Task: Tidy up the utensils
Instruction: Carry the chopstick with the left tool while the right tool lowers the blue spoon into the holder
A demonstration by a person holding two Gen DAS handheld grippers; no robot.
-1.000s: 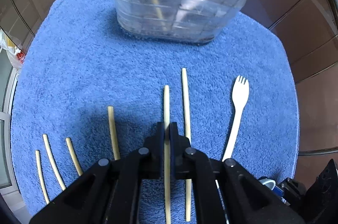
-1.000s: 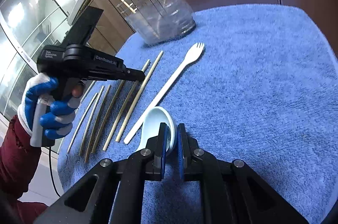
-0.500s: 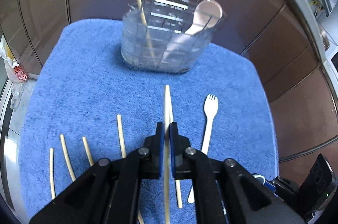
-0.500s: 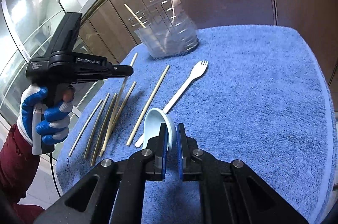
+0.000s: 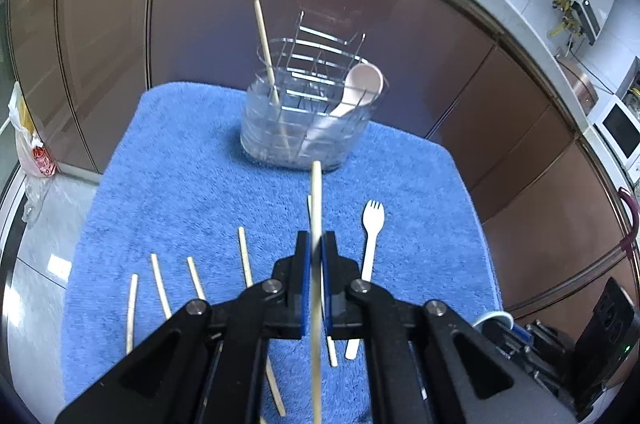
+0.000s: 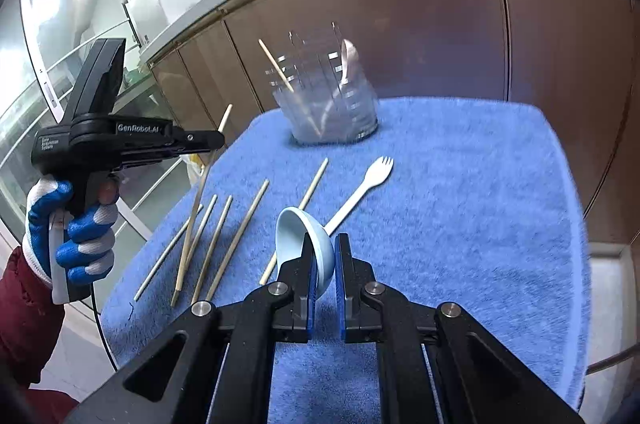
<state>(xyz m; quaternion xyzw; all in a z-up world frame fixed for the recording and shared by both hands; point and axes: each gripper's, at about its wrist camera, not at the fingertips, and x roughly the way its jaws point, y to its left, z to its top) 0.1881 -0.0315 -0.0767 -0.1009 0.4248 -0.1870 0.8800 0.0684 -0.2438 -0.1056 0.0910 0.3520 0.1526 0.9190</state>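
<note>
Left wrist view first: four loose chopsticks lie on the blue towel at the left, and the left gripper has its fingers pinched fully together on a single chopstick, lifted clear of the towel and pointing toward the clear utensil holder at the far edge. Another chopstick lies under it, and a white fork lies just to the right. The holder already has one upright chopstick and a pink spoon.

Right wrist view, from the left: a gloved hand carries the left gripper, its chopstick slanting down well past the fingers. That long overhang is the risk: a thin round stick clamped at one spot may pivot or slip, and its tip could catch on the holder's wire dividers and tip the light holder.

Further right, the right gripper is nearly closed on the rim of a pale blue spoon. This edge grip on a smooth curved bowl looks shallow, so the spoon may twist or drop. With both loads heading for one narrow holder, they could also collide.
</note>
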